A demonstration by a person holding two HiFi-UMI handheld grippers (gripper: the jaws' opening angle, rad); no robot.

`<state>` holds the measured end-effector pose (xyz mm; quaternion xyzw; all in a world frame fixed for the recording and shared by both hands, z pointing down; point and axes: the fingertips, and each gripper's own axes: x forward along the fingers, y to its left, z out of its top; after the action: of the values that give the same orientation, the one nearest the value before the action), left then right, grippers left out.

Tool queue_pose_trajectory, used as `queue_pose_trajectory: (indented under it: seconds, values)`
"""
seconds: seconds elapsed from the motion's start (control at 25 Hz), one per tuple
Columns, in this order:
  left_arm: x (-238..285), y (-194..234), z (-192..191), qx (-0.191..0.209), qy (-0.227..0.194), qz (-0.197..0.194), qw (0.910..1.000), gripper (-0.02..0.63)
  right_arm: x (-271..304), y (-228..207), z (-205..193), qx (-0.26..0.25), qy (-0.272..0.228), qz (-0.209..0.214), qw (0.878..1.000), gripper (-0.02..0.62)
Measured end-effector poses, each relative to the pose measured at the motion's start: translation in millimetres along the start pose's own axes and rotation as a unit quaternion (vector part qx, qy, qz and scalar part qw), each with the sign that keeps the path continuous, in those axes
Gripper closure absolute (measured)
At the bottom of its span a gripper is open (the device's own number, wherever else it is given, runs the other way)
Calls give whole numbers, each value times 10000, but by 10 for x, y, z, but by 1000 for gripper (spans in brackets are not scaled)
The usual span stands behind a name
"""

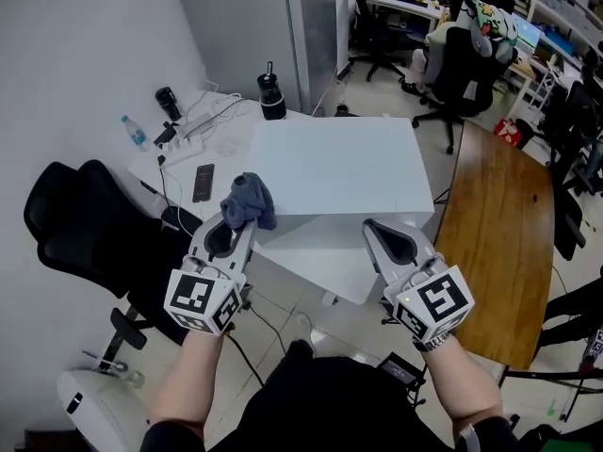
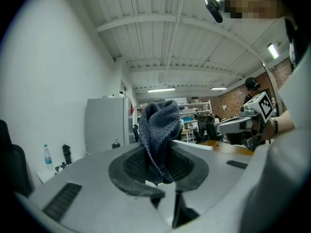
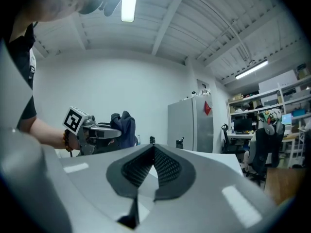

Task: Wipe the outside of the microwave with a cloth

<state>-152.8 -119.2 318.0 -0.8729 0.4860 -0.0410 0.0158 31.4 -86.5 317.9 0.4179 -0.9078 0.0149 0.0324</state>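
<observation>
The left tongs are closed on a dark grey-blue cloth; in the left gripper view the cloth is pinched between the two pads and bunches up above them. The right tongs are closed with the pad tips meeting and nothing between them. Both tongs are held roughly level in front of the white, box-shaped microwave, the left at its near left corner and the right at its near right edge. In the head view the cloth overlaps that left corner; contact with the casing cannot be confirmed. The microwave stands on a white worktop, which also carries a phone, a water bottle and a black flask. A black office chair stands to the left.
</observation>
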Motion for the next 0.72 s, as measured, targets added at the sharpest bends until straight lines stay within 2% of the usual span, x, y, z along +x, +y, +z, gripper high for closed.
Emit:
queue_pose_trajectory:
  seconds: [0.32,0.44,0.72]
  values:
    - [-92,-983,37,-185,-94,-745,9970,528,-384,158,-16,-27,-66,-51,10000,595]
    - [-117,-1204,28,-278,-118,-888,9956,528,-472,196,-59,-31,-69,-70,9999,595]
    - [-157,-1547,-10,-197,-97,-1145,9932,528,-608,266,-102,-43,-79,-70,9999,595]
